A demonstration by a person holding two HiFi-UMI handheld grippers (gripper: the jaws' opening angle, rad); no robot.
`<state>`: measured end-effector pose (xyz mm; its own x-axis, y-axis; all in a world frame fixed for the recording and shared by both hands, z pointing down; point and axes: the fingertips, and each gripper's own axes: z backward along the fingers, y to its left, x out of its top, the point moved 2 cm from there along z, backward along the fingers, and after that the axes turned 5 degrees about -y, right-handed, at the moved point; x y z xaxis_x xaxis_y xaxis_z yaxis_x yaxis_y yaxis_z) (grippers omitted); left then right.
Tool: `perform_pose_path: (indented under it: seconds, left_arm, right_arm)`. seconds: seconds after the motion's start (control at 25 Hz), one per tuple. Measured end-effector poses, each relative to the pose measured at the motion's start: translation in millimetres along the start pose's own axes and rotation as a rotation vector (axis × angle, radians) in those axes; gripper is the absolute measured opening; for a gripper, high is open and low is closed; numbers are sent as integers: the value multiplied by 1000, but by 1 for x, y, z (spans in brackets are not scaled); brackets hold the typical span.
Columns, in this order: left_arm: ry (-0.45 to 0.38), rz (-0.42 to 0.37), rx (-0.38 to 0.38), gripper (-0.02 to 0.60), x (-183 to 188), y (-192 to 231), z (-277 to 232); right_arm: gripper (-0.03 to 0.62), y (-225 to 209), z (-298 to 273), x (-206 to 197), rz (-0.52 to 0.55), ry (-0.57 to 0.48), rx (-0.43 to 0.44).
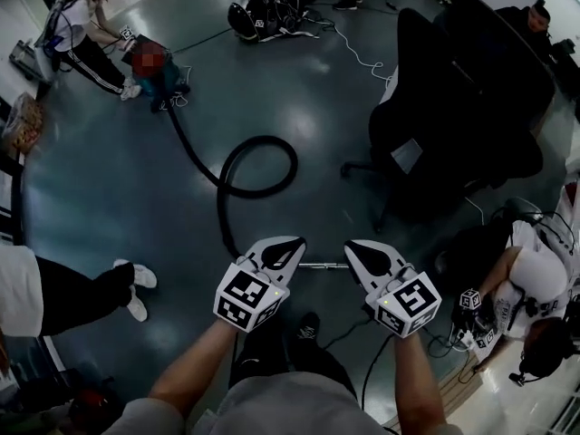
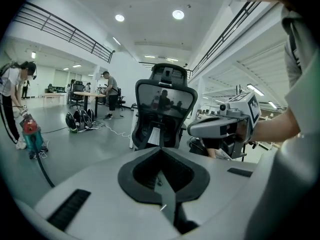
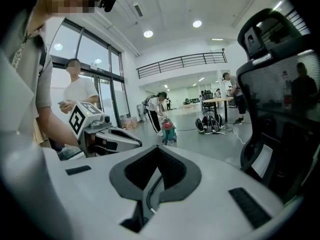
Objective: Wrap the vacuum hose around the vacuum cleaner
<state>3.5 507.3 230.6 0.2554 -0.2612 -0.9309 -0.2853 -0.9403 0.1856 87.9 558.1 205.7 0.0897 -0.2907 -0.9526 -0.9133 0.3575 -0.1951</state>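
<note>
The vacuum cleaner (image 1: 159, 72), red on top with a teal body, stands far off at the upper left of the floor; it also shows small in both gripper views (image 2: 31, 134) (image 3: 168, 129). Its black hose (image 1: 263, 166) runs from it, makes one loop mid-floor and comes down towards me. The hose ends at a thin metal wand (image 1: 322, 265) lying between my two grippers. My left gripper (image 1: 292, 245) and right gripper (image 1: 355, 246) hover side by side above the floor near the wand. Both are shut with nothing between their jaws.
A black office chair (image 1: 435, 107) stands right of the hose loop. A person (image 1: 82, 34) bends by the vacuum, another stands at the left (image 1: 82, 293), and a third crouches at the right (image 1: 535, 288). Black gear (image 1: 267, 12) and a white cable (image 1: 358, 53) lie at the back.
</note>
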Motion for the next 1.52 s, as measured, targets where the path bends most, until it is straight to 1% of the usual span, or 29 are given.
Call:
perform_pose_path:
  seconds: [0.24,0.4,0.56,0.68,0.8,0.92,0.96,1.04,1.12,1.24,1.32,1.52]
  left_arm:
    - [48,36,-62,6,-45,45,-38]
    - [100,32,-90,6,-94,66,-64]
    - [155,38,-88,6,-165,81,-86]
    - [177,43,-89,6,-223,89,-107]
    - [224,51,-90,6,-293,98,-124]
    - [271,76,-80,6,-362,107,-138]
    - [279,86,-74,6,-383,111,-143]
    - [296,100,-62,6,-426,121,-153]
    - [312,104,-53,6,-467,131,-166]
    - [346,91,-54,6,-528,143,-186]
    - [371,70,-62,6,-564,152,-195]
    - [390,35,-77,6,-631,177,-210]
  right_arm:
    - [3,-28,-46,-56,58,157,-47]
    - [3,-51,-67,-116,49,248,-41]
    - [3,-62,-84,-202,50,359,11]
    - [5,-71,-98,-268,38,419,45]
    - [35,-75,-114,-339,48,475,75]
    - [42,-78,-124,-413,57,541,111]
    - [64,-80,-127,-439,62,565,125]
    - [73,-88,-135,-492,87,613,155]
    - [107,-100,-144,-544,124,661,186]
    - [133,-121,-157,-617,151,710,217]
    - [135,-131,-167,-658,162,736,237]
    - [135,-137,-191,-745,245,817,346]
